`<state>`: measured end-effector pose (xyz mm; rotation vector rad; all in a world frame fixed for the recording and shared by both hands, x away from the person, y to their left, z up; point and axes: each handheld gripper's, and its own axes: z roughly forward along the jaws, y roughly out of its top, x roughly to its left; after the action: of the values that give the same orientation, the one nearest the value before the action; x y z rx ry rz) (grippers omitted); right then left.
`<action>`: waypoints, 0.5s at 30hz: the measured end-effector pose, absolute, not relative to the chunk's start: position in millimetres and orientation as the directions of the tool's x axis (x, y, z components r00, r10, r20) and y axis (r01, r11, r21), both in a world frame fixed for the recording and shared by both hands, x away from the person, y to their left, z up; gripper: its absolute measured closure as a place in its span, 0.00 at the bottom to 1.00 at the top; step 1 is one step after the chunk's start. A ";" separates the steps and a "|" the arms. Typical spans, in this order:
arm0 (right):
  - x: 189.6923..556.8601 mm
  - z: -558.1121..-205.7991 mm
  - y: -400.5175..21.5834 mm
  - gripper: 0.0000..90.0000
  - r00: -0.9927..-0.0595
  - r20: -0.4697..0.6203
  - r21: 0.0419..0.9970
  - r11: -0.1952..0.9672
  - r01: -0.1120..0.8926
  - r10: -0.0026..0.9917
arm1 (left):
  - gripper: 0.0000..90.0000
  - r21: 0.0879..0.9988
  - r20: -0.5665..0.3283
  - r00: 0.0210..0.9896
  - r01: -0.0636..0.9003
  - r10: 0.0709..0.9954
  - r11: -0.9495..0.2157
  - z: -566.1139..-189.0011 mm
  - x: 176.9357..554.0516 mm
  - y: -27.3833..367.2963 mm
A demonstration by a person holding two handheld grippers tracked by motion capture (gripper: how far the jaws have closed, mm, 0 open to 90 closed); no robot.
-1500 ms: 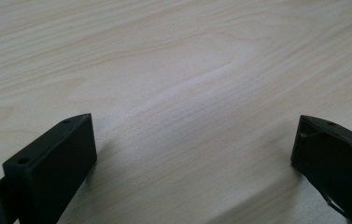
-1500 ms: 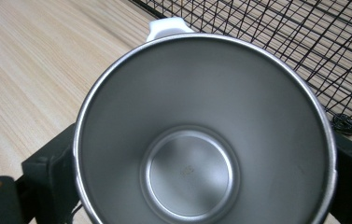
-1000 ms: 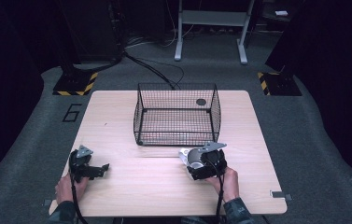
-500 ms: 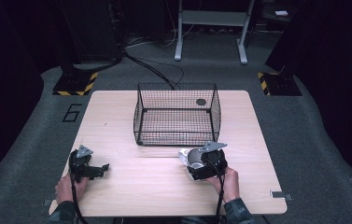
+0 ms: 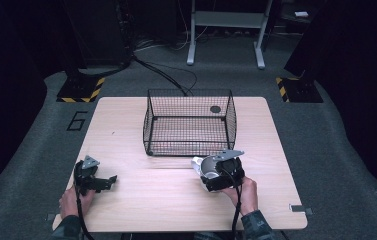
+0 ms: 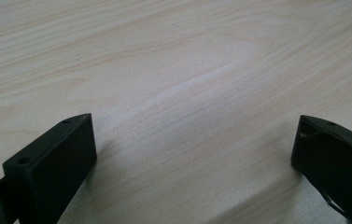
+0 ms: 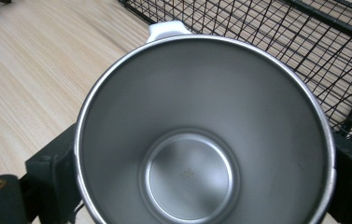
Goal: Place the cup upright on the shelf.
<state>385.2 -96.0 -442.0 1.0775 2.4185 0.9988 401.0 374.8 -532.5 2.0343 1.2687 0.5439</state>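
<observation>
High view
- Table (image 5: 141, 210): pale wood, centre of frame.
- Basket (image 5: 190, 122): black wire, upper centre of table; a dark round item (image 5: 215, 109) is seen at its far right corner, kind not told.
- Right gripper (image 5: 207, 172): lower centre-right, just below the basket's near wall; clamped on a steel cup (image 5: 207, 168), which is carried with its mouth turned toward the basket.
- Left gripper (image 5: 110, 180): lower left, low over bare wood, well apart from basket and cup.
- Change: none noted against the pictures of half a second and one second ago; cup and both grippers are found at the same places. The carry is judged paused just short of the basket.

Left gripper view
- Jaws: set wide at lower left and lower right of frame; nothing between them but table wood.

Right gripper view
- Cup (image 7: 201, 140): held across its body, jaws pressed at lower left and lower right; bare inside, white handle (image 7: 169, 29) at upper centre.
- Basket (image 7: 313, 51): upper right, just beyond the cup's rim.
- Judgement: a lift over the near wall is left to be made.
</observation>
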 end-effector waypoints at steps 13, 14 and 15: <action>388.6 -428.0 -100.1 0.07 -0.669 0.002 0.700 0.477 0.532 0.743 | 0.00 0.725 -0.001 0.440 0.618 0.898 -0.303 -532.5 401.0 374.9; 389.2 -427.4 -100.4 0.07 -0.671 0.001 0.707 0.474 0.525 0.741 | 0.00 0.725 -0.001 0.441 0.618 0.898 -0.303 -532.5 401.0 374.9; 389.0 -425.8 -100.3 0.07 -0.667 0.004 0.703 0.472 0.532 0.745 | 0.00 0.725 -0.001 0.441 0.618 0.898 -0.303 -532.5 401.0 374.9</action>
<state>389.0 -100.3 -425.8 1.0842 2.4203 0.9976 401.0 374.9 -532.5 2.0347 1.2684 0.5439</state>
